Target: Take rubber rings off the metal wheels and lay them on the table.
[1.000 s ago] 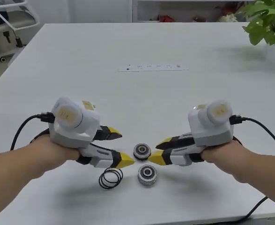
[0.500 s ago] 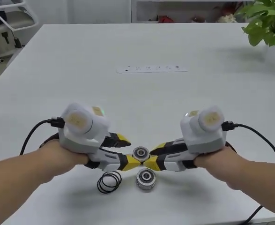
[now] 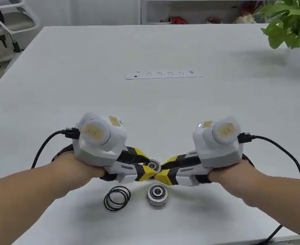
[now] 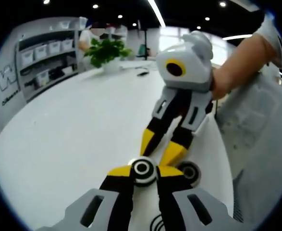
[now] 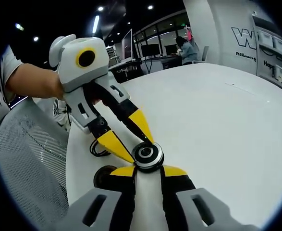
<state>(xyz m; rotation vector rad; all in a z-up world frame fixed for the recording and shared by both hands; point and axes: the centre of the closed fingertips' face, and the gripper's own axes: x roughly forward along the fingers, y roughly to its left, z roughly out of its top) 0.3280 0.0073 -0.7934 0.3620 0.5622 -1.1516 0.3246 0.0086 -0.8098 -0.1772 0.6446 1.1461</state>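
Right now, in the head view, I see the metal wheel (image 3: 153, 166) raised off the desk (image 3: 190, 112), caught between the two tools that meet nose to nose. The left hand-held gripper (image 3: 147, 167) comes in from the wheel's left with its jaws clamped on it. The right hand-held gripper (image 3: 164, 169) comes in from the wheel's right, its yellow tips right against it. Just nearer me than the held wheel, a second metal wheel (image 3: 157, 194) lies flat on the desk. The loose rubber rings (image 3: 117, 197) lie to that wheel's left, close by but apart from it. Far beyond the held wheel a power strip (image 3: 163, 74) lies on the desk.

In the left gripper view, the held wheel (image 4: 144, 172) sits squarely between this tool's own yellow tips, which press on both of its sides. The right tool (image 4: 160, 153) reaches down to the wheel from beyond it, jaws parted. The second wheel (image 4: 189, 172) lies just to the held wheel's right.

In the right gripper view, the held wheel (image 5: 148, 154) sits at the very ends of this tool's own jaws, which stand parted. I cannot tell whether they pinch it. The left tool's jaws (image 5: 141, 149) flank the wheel from the far side.
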